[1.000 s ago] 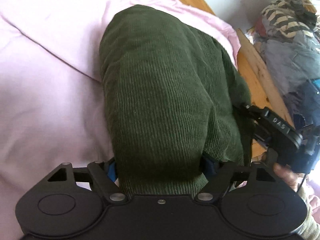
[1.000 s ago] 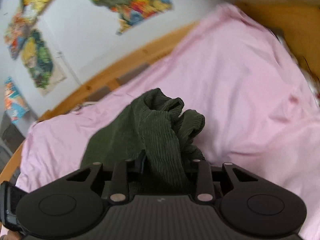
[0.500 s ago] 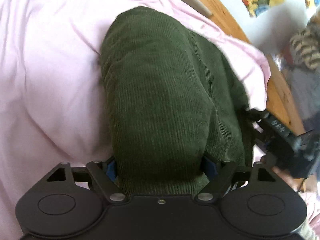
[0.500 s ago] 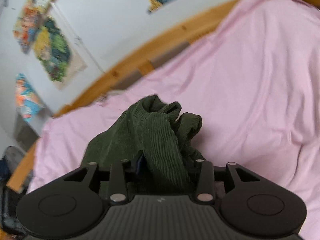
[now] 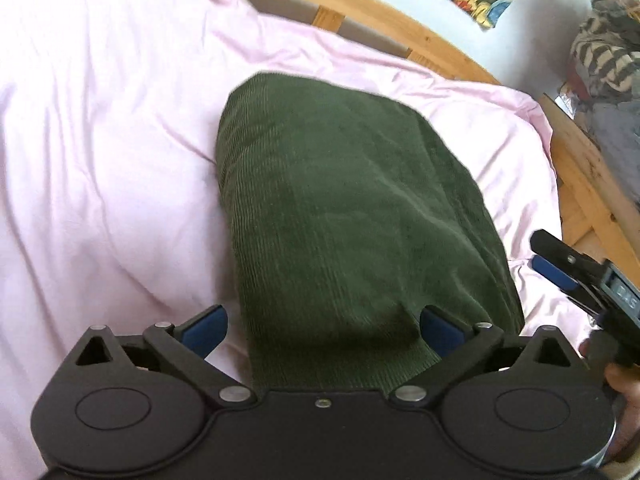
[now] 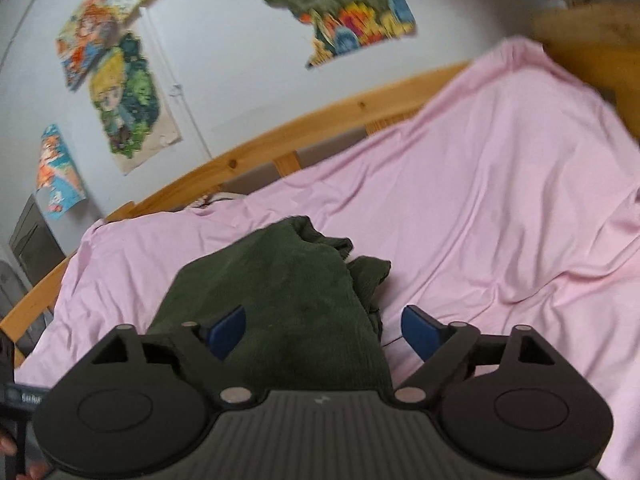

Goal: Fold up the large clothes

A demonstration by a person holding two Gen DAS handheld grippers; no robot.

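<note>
Green corduroy garment lies folded on the pink sheet of a wooden-framed bed. The left gripper has just been opening; its 2 blue fingers stand spread, the near end of the cloth between them but not pinched. The right gripper has also just been opening, its fingers wide apart, with cloth lying loose between them. Colourful posters hang on the wall.

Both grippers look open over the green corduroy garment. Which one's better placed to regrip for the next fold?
Left, probably. The left gripper, jaws just opened, squarely straddles the flat near end of the green corduroy garment. The right gripper, also just opened, sits off its bunched edge.
</note>
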